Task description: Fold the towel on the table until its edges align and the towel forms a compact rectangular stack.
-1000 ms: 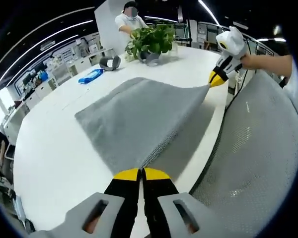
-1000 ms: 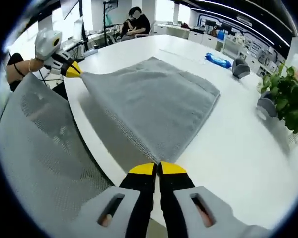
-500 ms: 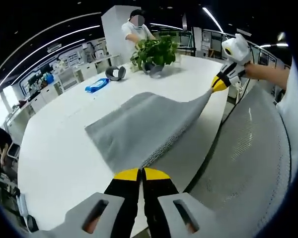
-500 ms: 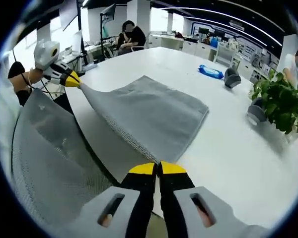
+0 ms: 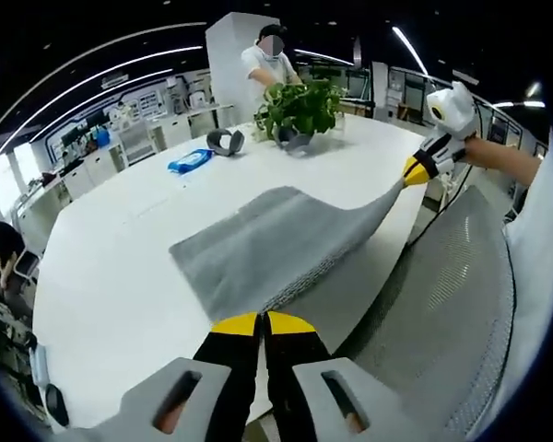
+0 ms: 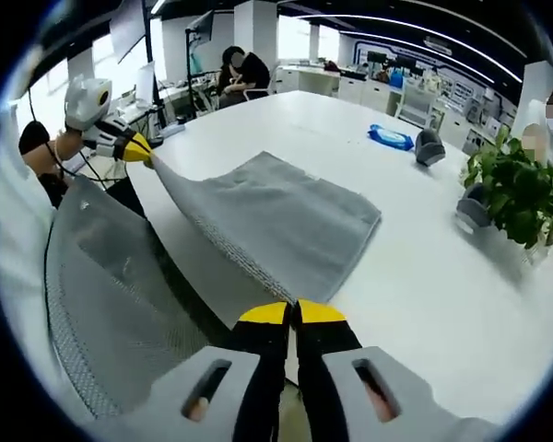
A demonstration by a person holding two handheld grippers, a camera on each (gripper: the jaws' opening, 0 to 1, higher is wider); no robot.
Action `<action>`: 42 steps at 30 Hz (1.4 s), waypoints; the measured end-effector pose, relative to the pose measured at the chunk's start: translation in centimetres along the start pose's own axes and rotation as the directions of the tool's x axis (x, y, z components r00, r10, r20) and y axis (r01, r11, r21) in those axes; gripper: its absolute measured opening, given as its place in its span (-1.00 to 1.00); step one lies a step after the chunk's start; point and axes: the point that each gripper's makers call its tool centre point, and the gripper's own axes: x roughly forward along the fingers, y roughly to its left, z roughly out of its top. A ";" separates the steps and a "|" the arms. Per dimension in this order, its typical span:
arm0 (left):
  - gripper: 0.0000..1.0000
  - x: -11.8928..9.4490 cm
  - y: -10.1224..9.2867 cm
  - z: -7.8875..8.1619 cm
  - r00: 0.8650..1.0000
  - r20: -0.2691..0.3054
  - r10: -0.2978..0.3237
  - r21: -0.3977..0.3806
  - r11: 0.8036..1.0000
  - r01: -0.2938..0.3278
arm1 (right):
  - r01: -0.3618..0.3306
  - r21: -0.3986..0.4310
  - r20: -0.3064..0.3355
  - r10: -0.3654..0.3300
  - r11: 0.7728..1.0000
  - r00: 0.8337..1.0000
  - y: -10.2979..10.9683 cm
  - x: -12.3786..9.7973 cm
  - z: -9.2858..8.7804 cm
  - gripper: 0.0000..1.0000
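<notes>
In the left gripper view the left gripper (image 5: 263, 322) has its yellow-tipped fingers (image 5: 236, 324) pressed together on one corner of the grey towel (image 5: 267, 244); the cloth rises from the tips toward 12 o'clock and spreads away over the white counter (image 5: 111, 267); its far corner, at 2 o'clock, is pinched in the closed tips of the right gripper (image 5: 415, 169), held by a hand (image 5: 470, 147); the edge between the two corners hangs lifted above the counter's near rim, while the far part of the towel lies flat on the counter. In the right gripper view the right gripper's own fingers (image 6: 323, 313) are likewise shut on a towel corner; the towel runs toward 11 o'clock to the left gripper, which grips the other corner at 10 o'clock. Beyond the towel on the counter stand a potted plant (image 5: 300, 106), a blue packet (image 5: 191, 160) and a grey headset-like item (image 5: 225, 141); a mesh chair back (image 5: 442, 313) sits at 4 o'clock beside the counter's edge; a person (image 5: 272, 60) stands behind the plant, and another person (image 6: 244, 74) sits at the counter's far end.
</notes>
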 end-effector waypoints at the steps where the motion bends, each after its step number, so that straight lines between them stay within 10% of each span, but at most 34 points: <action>1: -0.97 0.0 0.0 0.1 1.000 0.001 0.000 0.000 1.000 0.000 | -0.001 -0.001 -0.002 0.001 1.000 1.000 0.0 -0.1 0.1 -1.00; 22: -0.97 2.2 5.2 6.4 0.994 0.088 0.069 0.025 0.997 -0.072 | 0.164 -0.088 0.081 -0.157 0.983 0.984 -5.7 1.8 7.0 -1.00; 42: -0.97 10.1 11.5 9.2 0.986 0.096 0.135 -0.020 0.991 -0.133 | 0.244 0.008 0.115 -0.243 0.970 0.963 -12.3 9.0 10.2 -1.00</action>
